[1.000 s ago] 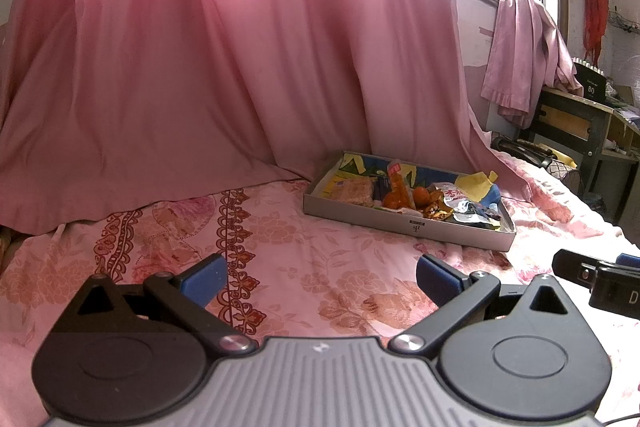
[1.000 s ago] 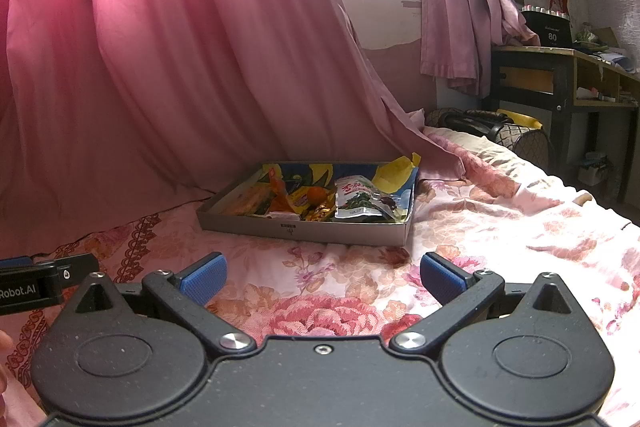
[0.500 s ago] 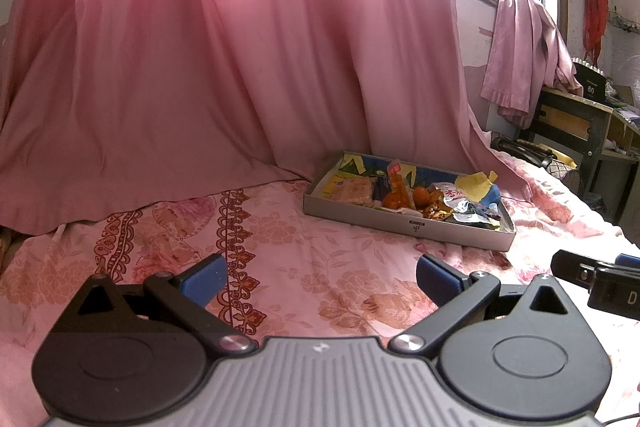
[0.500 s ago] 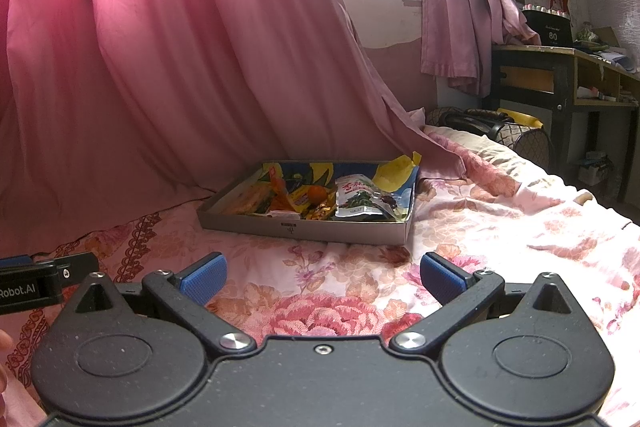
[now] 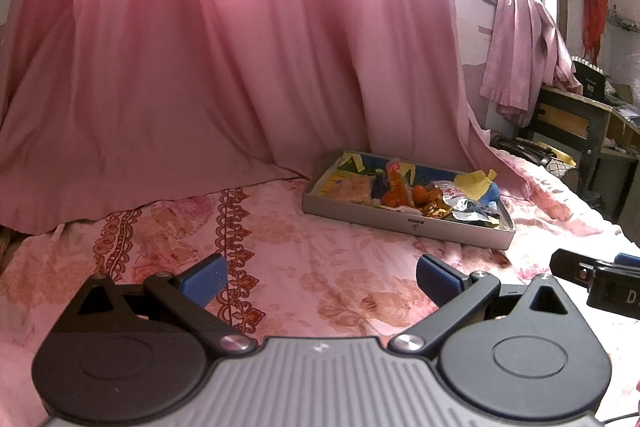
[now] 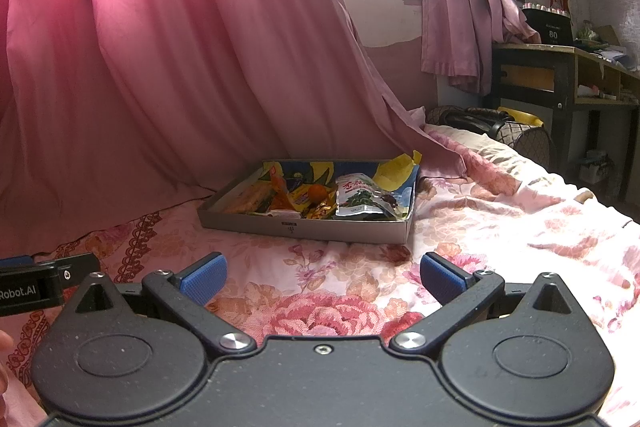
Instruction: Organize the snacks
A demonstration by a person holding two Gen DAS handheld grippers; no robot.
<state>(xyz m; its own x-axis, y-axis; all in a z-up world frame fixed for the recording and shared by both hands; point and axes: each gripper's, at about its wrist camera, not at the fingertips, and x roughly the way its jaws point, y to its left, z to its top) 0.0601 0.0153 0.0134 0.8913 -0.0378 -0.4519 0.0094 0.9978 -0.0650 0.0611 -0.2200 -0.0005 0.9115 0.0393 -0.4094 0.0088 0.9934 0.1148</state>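
Observation:
A shallow grey cardboard box (image 5: 404,223) (image 6: 304,227) lies on the pink floral bedspread, filled with several snack packets. Among them I see an orange fruit (image 5: 420,193) (image 6: 316,191), a pale packet (image 5: 348,189) and a white-green pouch (image 6: 358,197). My left gripper (image 5: 322,275) hovers open and empty over the bedspread, well short of the box. My right gripper (image 6: 322,273) is likewise open and empty, also short of the box. Each gripper's tip shows at the edge of the other's view: the right one (image 5: 592,277), the left one (image 6: 44,279).
A pink curtain (image 5: 224,59) drapes down behind the box onto the bed. A dark wooden desk (image 6: 560,75) stands at the right past the bed, with a bag (image 6: 500,125) beside it. Part of a person's hand (image 6: 4,363) shows at the lower left.

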